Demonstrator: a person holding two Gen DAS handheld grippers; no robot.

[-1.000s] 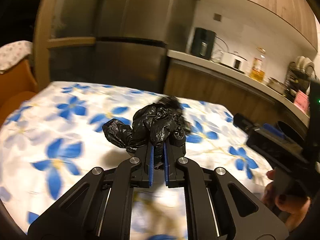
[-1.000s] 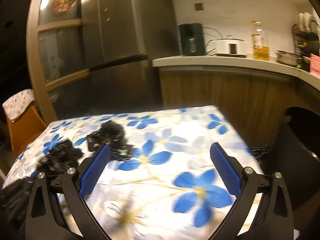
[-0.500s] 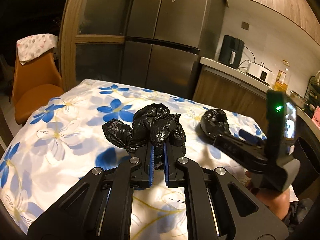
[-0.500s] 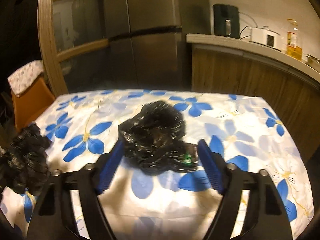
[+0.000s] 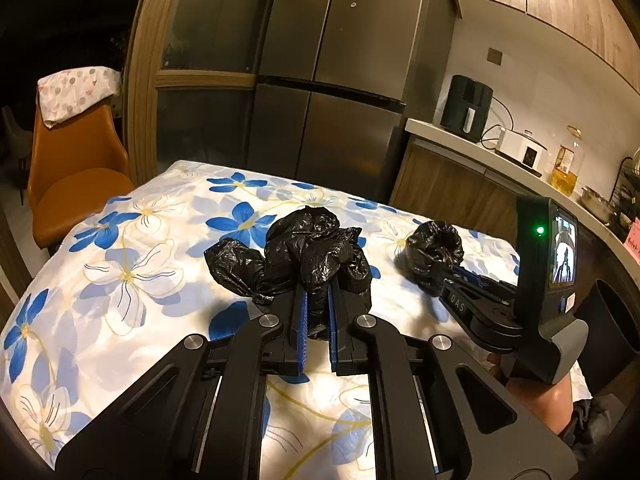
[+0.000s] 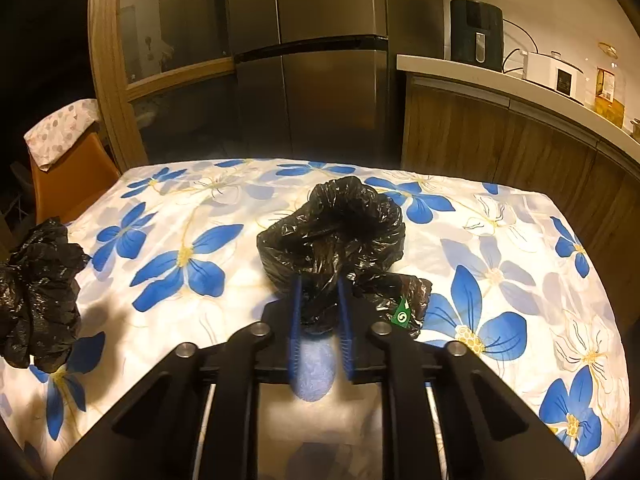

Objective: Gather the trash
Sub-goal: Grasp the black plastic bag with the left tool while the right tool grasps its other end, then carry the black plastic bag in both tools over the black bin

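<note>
With each gripper, left (image 5: 317, 312) and right (image 6: 319, 312), clamped on a thin fold of its black bag (image 5: 310, 256) (image 6: 332, 232), the slick plastic could slip free on lifting and drop back mid-table (image 6: 500, 240).

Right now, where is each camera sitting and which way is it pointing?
Left wrist: on the left gripper, facing the fridge across the floral tablecloth; it is shut on a crumpled black bag; right gripper and a hand show.
Right wrist: on the right gripper, shut on a second black bag.
Shared: both bags, tablecloth, fridge, orange chair.
</note>
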